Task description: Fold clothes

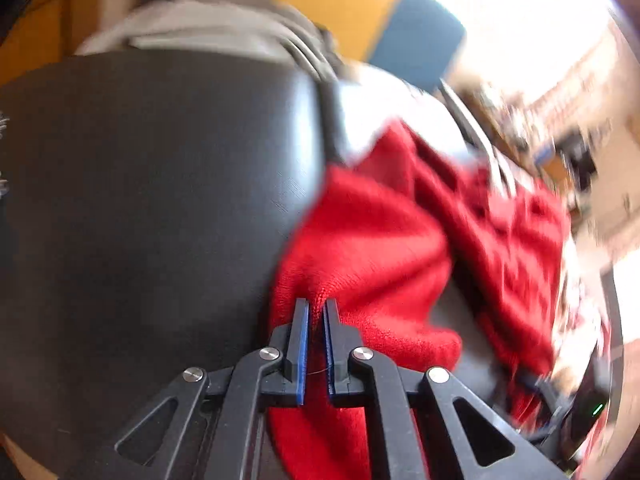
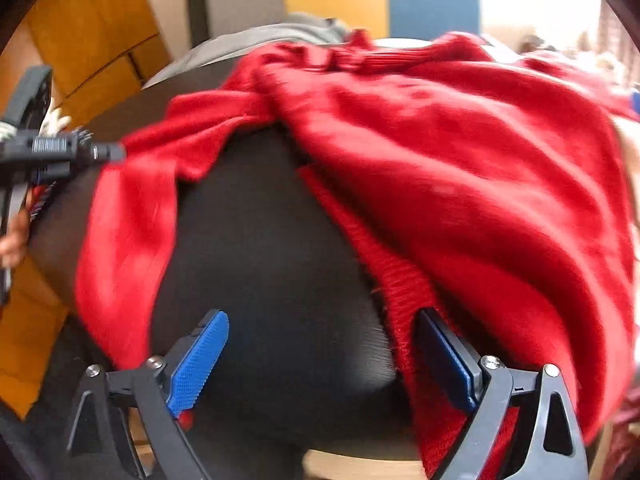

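Note:
A red knitted sweater (image 1: 380, 240) lies crumpled over the right part of a dark table (image 1: 160, 200). My left gripper (image 1: 316, 308) is shut on a fold of its edge, the blue pads pinching the knit. In the right wrist view the same red sweater (image 2: 460, 152) spreads across the dark table (image 2: 272, 260), one sleeve trailing down the left side. My right gripper (image 2: 320, 328) stands open just above the table, its right finger (image 2: 444, 356) beside the ribbed hem, nothing between the pads. The left gripper (image 2: 108, 154) appears at the far left, holding the sleeve end.
A grey garment (image 1: 192, 28) lies at the table's far edge. Beyond it stand yellow and blue panels (image 1: 360, 12) and a grey chair back (image 2: 244, 0). Wooden floor (image 2: 92, 40) shows at the left. A person's hand (image 2: 12, 240) is at the left edge.

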`<act>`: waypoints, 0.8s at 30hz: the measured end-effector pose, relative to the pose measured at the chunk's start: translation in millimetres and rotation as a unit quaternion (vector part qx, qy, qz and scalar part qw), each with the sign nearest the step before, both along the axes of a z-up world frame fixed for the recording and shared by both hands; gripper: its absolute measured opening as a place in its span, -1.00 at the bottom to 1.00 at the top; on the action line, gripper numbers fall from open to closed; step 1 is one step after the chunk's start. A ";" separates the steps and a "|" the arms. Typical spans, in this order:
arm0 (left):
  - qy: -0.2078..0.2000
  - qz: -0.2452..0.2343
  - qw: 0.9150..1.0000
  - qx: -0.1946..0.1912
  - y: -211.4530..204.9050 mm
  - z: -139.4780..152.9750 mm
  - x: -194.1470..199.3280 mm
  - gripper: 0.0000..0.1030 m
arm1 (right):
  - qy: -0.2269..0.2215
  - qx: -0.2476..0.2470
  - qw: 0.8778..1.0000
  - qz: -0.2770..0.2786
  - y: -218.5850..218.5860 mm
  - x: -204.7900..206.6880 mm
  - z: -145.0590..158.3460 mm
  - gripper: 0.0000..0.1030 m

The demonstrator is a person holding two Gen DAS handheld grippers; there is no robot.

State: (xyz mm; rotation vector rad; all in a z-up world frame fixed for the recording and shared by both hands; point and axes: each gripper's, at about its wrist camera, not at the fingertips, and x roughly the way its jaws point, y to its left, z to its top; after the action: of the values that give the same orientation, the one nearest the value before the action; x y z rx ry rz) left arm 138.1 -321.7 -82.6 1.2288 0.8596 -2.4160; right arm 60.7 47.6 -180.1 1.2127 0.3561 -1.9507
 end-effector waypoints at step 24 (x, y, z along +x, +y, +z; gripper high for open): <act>-0.001 -0.186 0.980 -0.072 55.4 5.4 2.7 -0.83 | 0.018 -0.049 0.997 0.048 -27.1 13.5 34.0 0.42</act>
State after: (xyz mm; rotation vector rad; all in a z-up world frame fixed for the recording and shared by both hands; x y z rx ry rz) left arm 140.9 -266.3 -77.3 1.4395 0.4754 -2.7052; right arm 74.2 20.4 -146.1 1.0791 0.3273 -1.8873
